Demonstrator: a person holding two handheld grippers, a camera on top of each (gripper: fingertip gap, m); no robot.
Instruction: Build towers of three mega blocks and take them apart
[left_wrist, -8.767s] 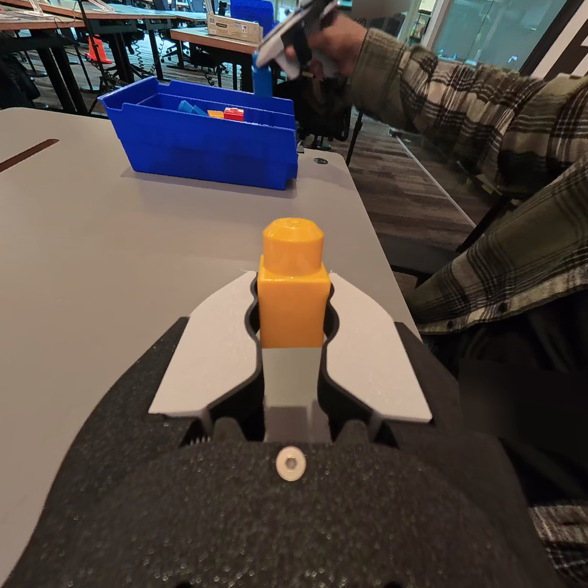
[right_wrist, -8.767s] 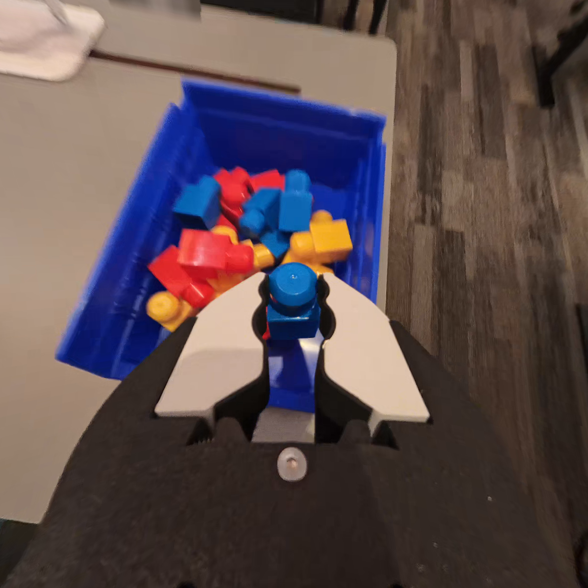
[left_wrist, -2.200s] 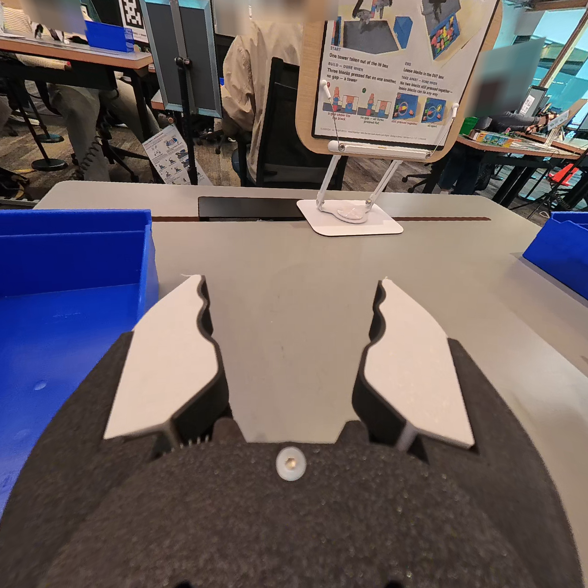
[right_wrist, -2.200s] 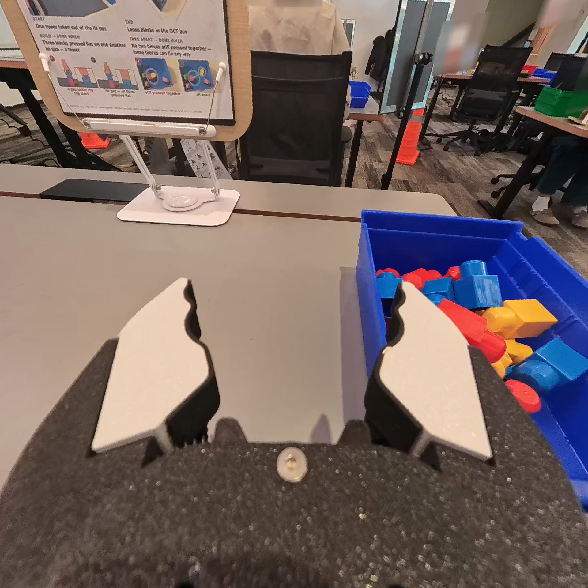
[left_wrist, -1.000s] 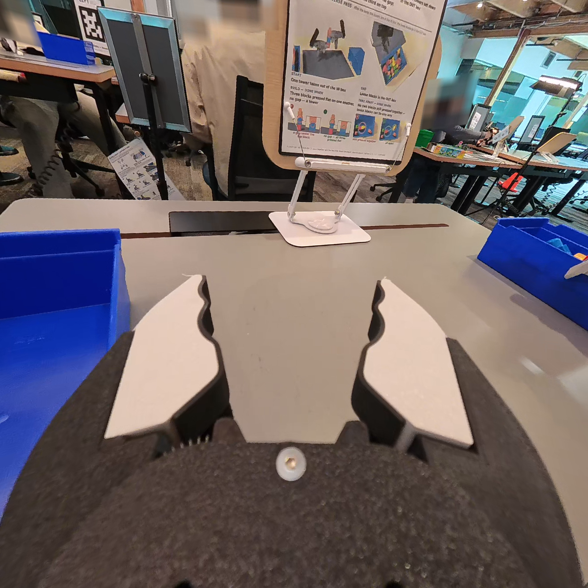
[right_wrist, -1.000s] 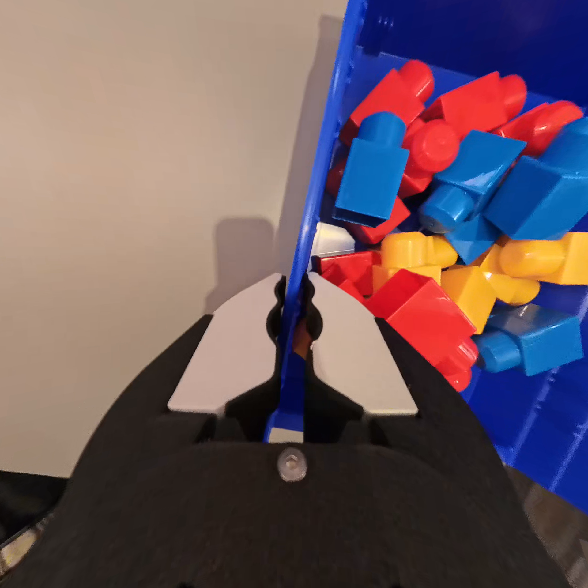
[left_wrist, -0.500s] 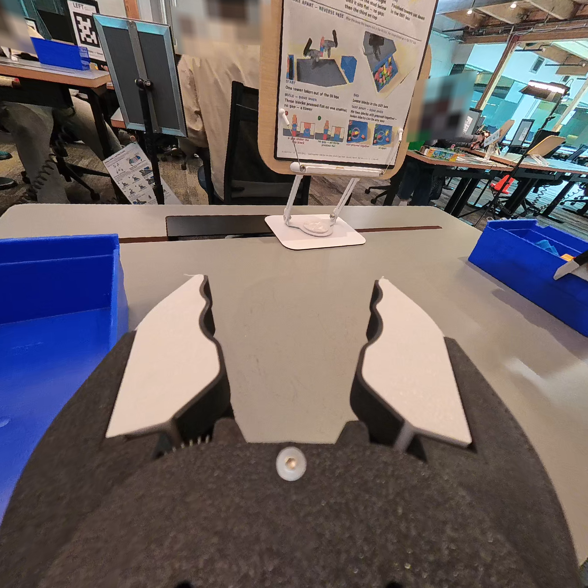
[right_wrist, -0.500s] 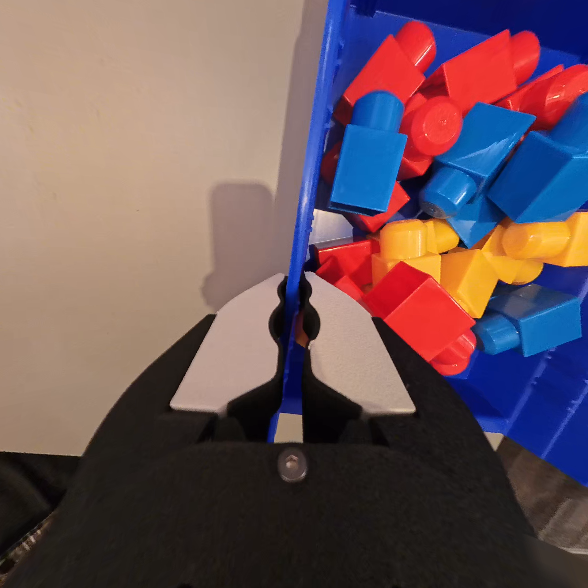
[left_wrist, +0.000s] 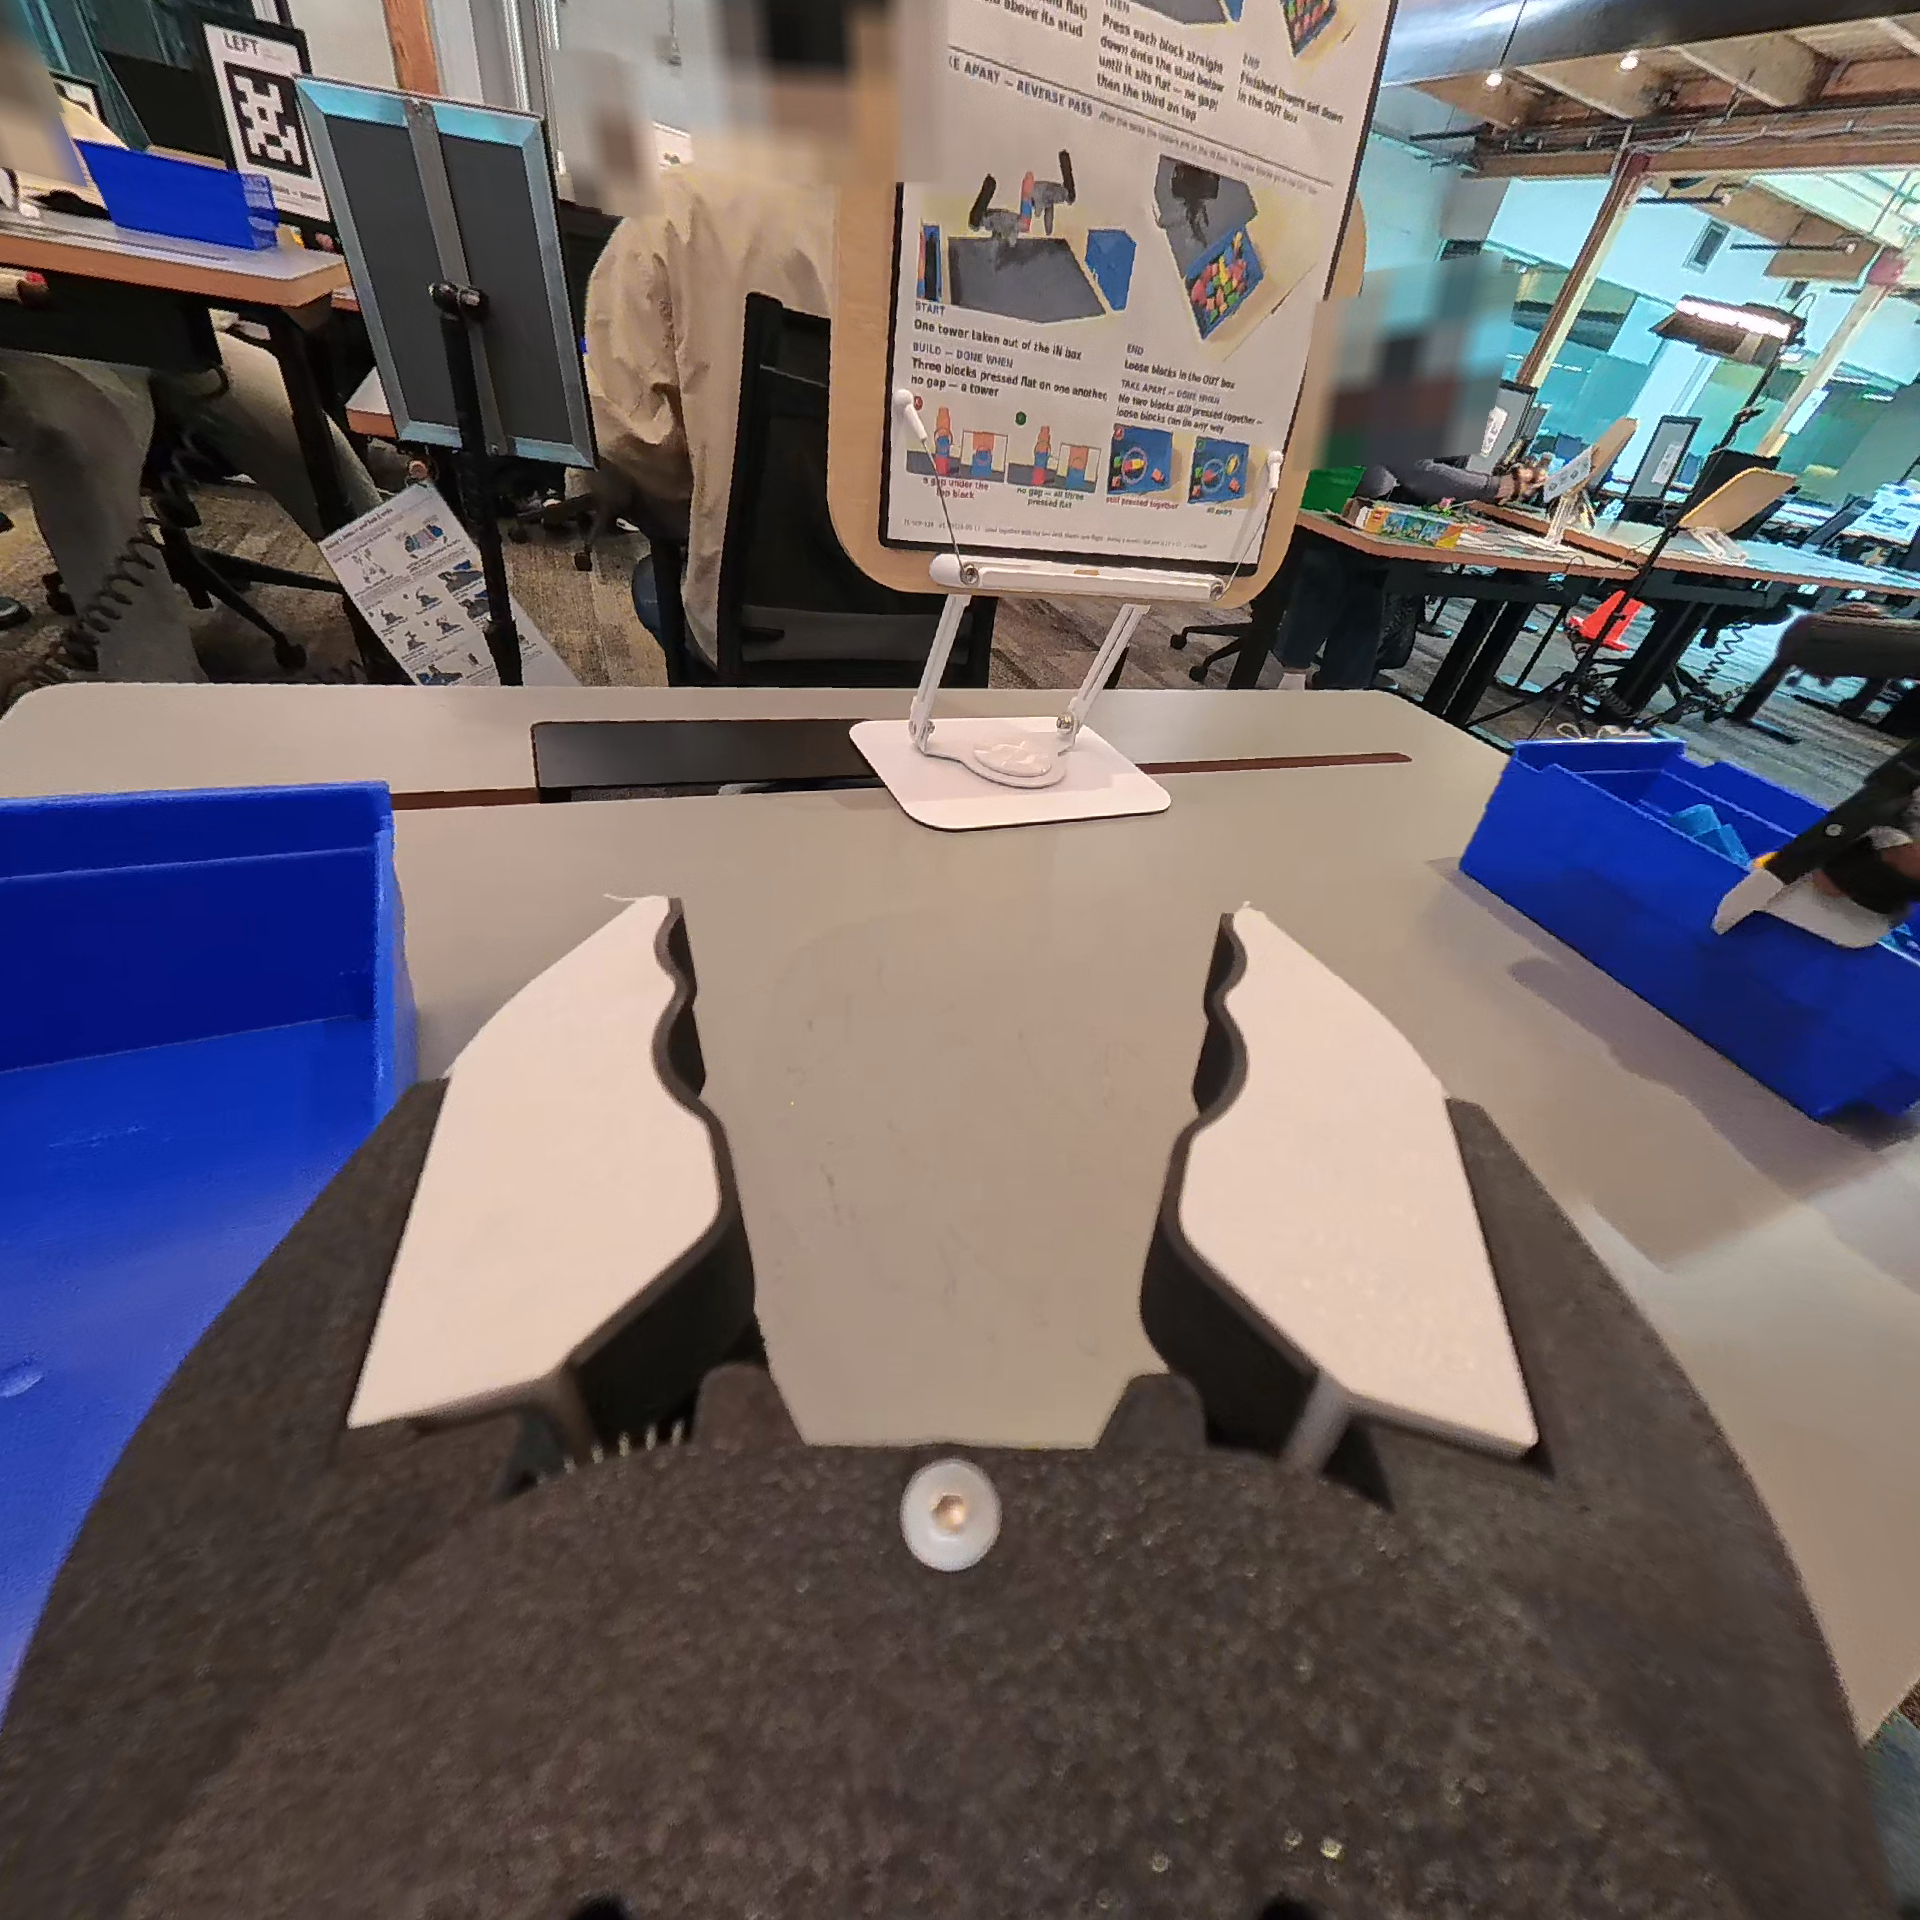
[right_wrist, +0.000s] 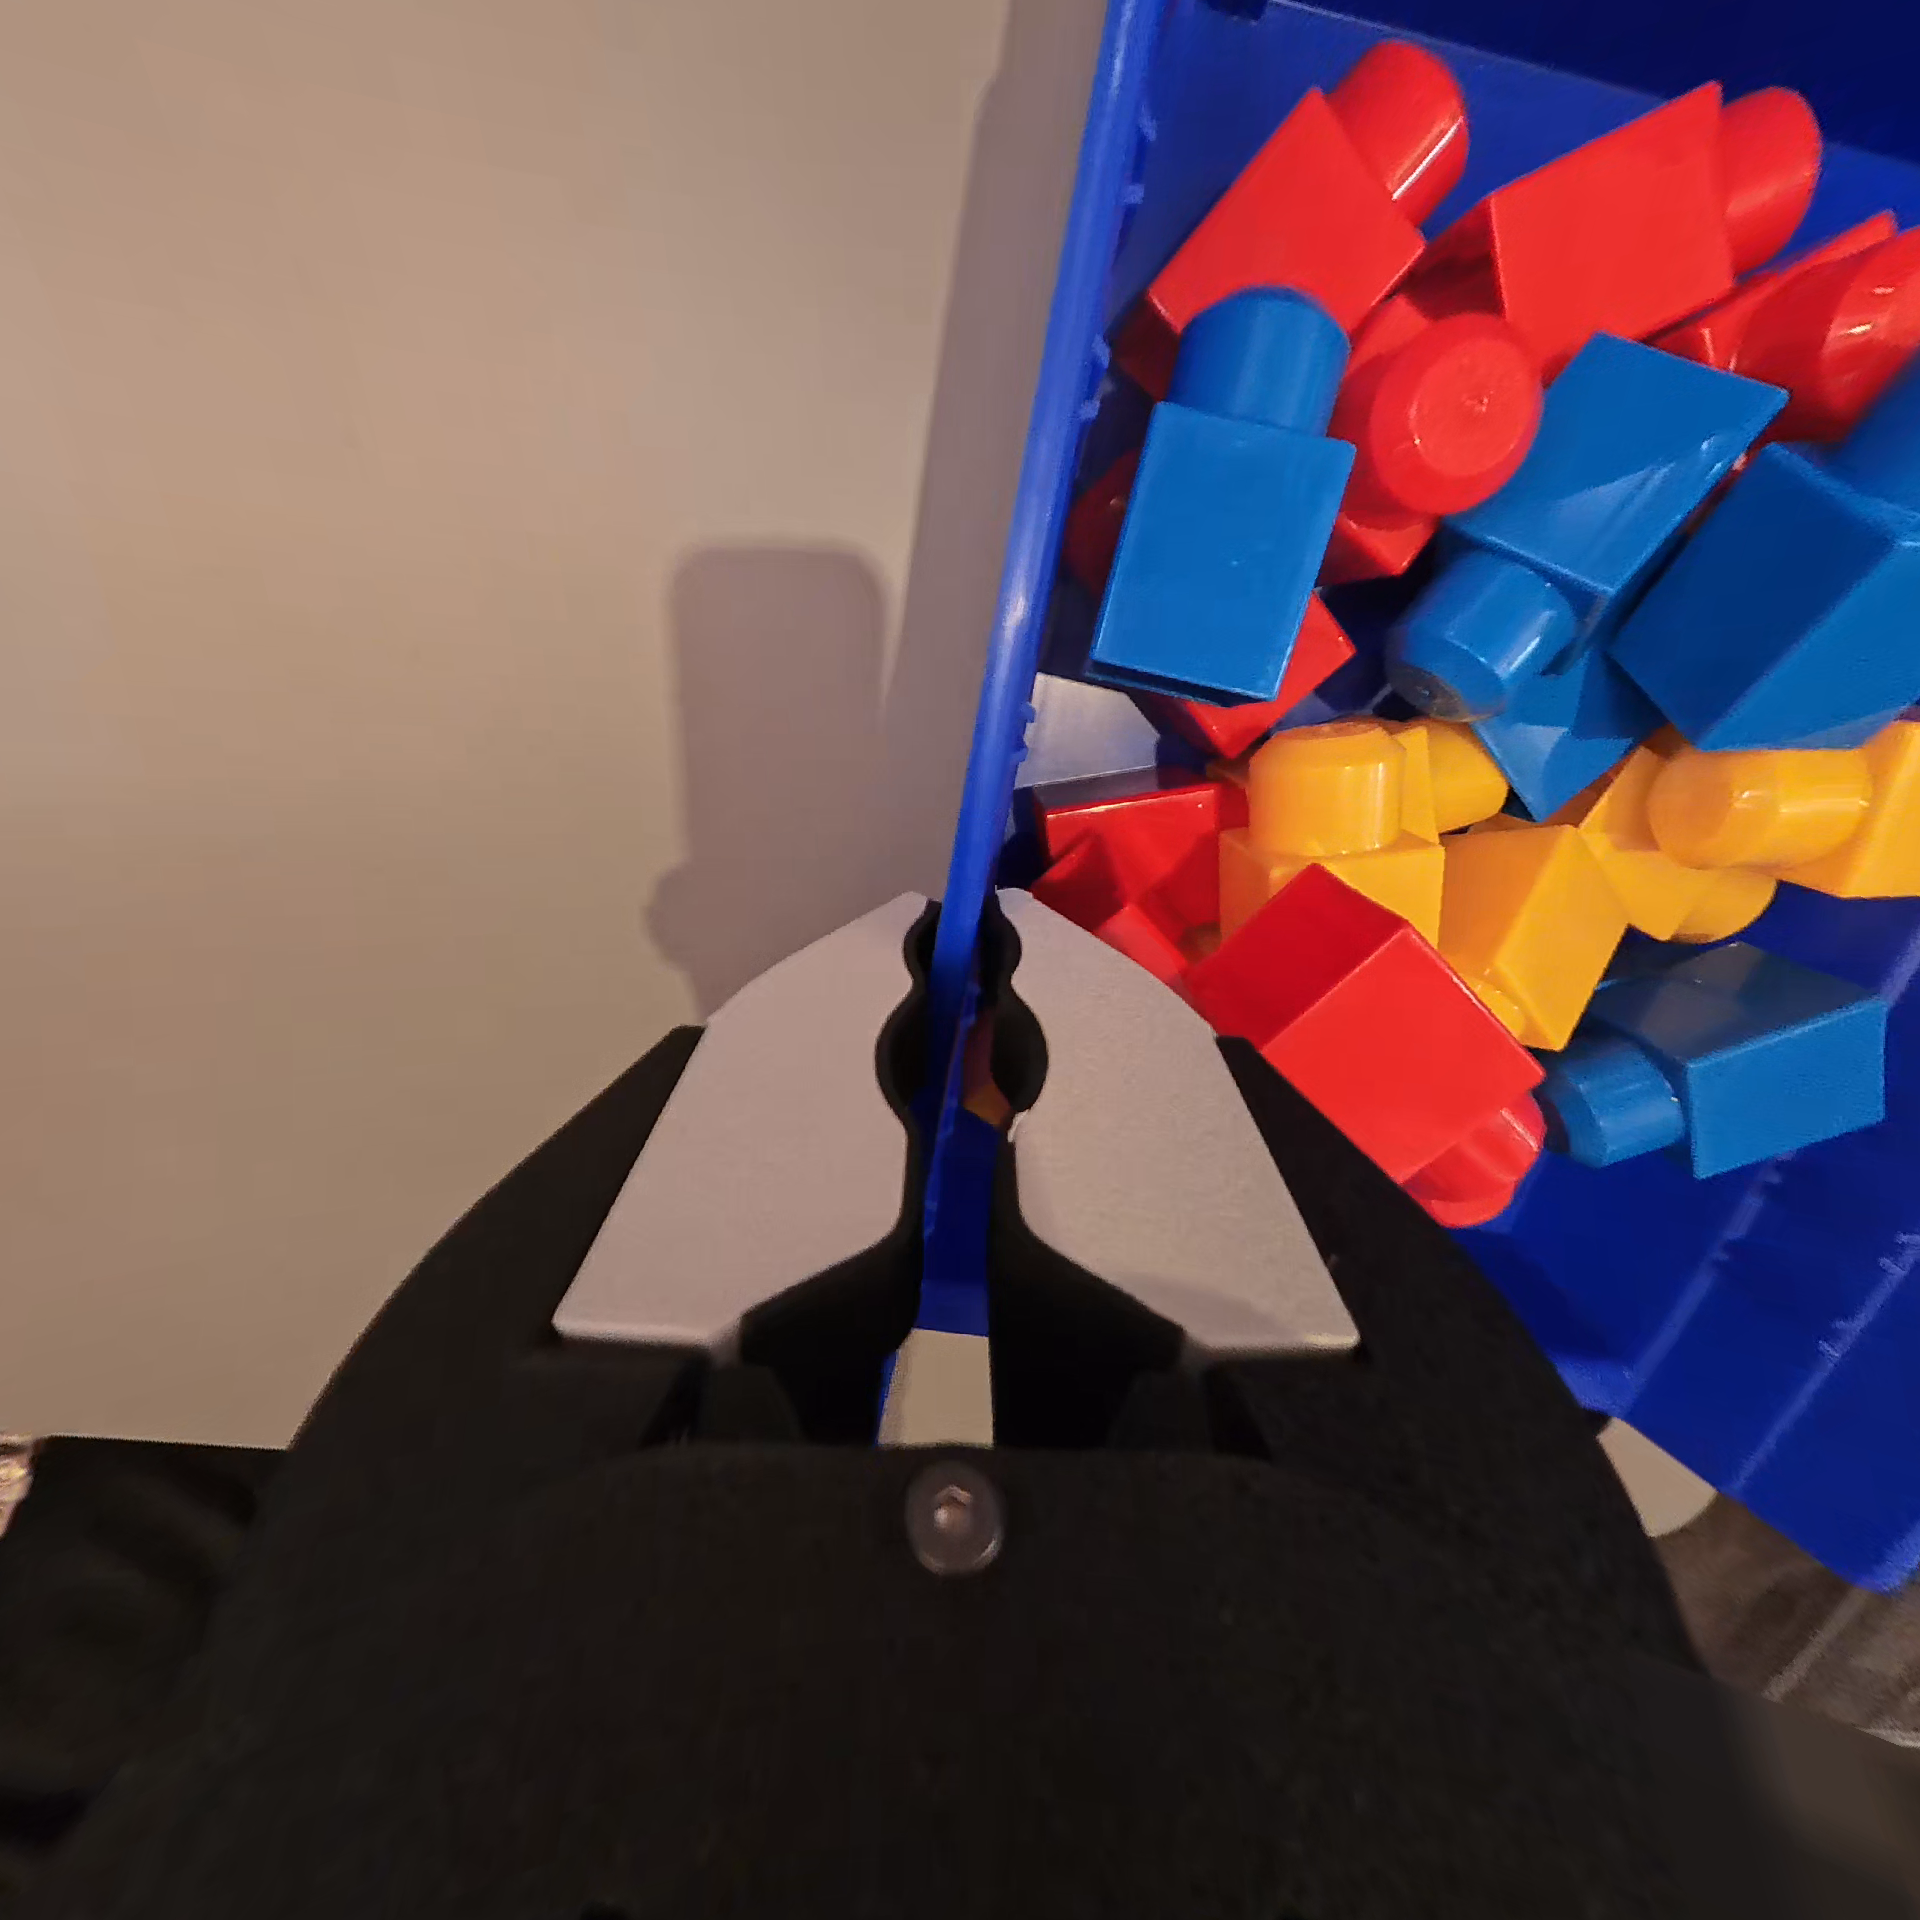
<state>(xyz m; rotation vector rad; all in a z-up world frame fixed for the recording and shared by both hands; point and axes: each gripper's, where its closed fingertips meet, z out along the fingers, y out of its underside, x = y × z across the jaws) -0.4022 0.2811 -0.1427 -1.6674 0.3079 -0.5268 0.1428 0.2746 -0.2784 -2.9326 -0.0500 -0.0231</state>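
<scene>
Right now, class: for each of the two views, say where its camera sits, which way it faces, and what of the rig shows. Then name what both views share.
Left wrist view: sits on the left gripper, low over the table, facing level across it toward a stand; its own open fingers show.
Right wrist view: sits on the right gripper, facing steeply down at the bin of blocks; its fingers clamp the bin wall.
Shared: the table, that bin and the right gripper.

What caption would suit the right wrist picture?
Right gripper clamps the blue bin's wall, beside a jumble of red, blue and yellow blocks.
</scene>
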